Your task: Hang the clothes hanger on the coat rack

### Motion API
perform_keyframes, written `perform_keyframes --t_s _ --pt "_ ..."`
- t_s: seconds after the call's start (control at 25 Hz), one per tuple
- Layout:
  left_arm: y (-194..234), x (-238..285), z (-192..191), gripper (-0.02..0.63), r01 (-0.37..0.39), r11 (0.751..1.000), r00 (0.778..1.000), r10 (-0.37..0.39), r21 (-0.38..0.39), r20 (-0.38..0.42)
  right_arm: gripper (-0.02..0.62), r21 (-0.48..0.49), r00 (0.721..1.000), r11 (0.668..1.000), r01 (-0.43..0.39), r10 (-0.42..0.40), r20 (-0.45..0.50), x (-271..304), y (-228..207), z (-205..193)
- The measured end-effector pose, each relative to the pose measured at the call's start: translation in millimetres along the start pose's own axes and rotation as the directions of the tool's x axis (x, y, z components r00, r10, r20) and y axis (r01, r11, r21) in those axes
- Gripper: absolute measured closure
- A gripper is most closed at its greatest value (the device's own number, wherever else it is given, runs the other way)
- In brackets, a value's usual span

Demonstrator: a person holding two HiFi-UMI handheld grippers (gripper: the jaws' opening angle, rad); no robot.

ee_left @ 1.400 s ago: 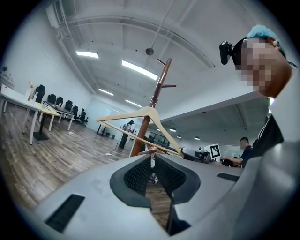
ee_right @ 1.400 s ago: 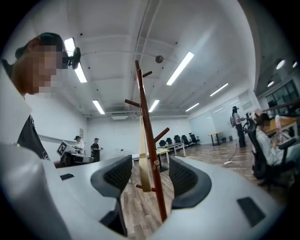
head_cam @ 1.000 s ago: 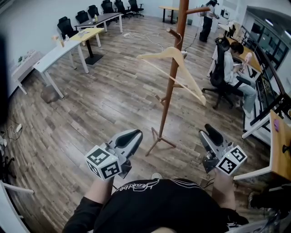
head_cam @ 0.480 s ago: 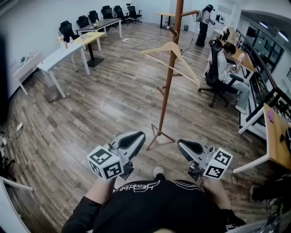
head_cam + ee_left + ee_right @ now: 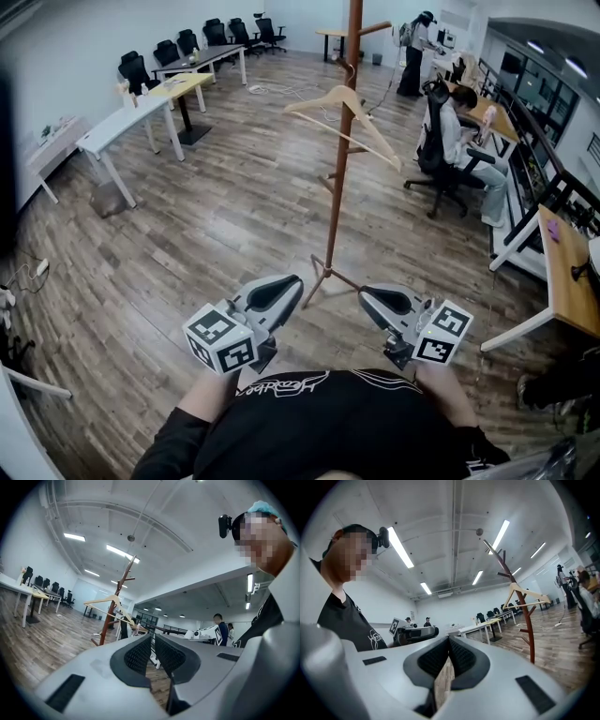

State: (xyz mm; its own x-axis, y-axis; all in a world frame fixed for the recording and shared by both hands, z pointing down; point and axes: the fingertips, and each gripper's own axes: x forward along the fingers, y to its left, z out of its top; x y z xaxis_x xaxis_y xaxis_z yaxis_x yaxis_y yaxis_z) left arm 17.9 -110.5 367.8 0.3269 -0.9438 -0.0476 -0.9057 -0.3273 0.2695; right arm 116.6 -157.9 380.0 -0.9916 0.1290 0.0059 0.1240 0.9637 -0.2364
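Right gripper [image 5: 368, 293], at lower centre-right of the head view, is clenched: in its own view the right gripper [image 5: 449, 640] shows both ribbed pads meeting at the tips, with only wood floor [image 5: 206, 220] visible through the wedge behind them and no object gripped. Left gripper [image 5: 287, 284], at lower centre-left, has its jaws drawn to a thin slit; the left gripper view [image 5: 153, 637] shows nothing in that slit, and neither gripper touches anything. Each unit carries a marker cube, the left marker cube [image 5: 222, 339] and the right marker cube [image 5: 441, 335], whose faces bear black-and-white square codes and no letters. A pale script print runs across the collar area of the black shirt [image 5: 328, 427] at the bottom edge, too small and distorted to read. The clothes hanger [image 5: 342, 108], pale wood, sits at upper centre of the head view, hung at the pole of the coat rack [image 5: 337, 187] with its bar slanting down to the right. Both grippers are well apart from it, near the rack's splayed feet in the frame. The clothes hanger [image 5: 108, 603] appears left of centre on the coat rack [image 5: 111, 618] in the left gripper view, and the clothes hanger [image 5: 524, 596] right of centre on the coat rack [image 5: 526, 620] in the right gripper view. White tables [image 5: 117, 117] stand at upper left; a seated person [image 5: 461, 127] occupies the upper right.
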Motion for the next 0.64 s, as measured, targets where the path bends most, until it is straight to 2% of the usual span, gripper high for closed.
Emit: perform_keyframes --t_s 0.64 --pt "-3 37 15 0.574 0.003 1.000 1.000 -0.003 0.011 0.002 0.555 0.005 1.000 1.000 -0.005 0.006 -0.017 -13 -32 25"
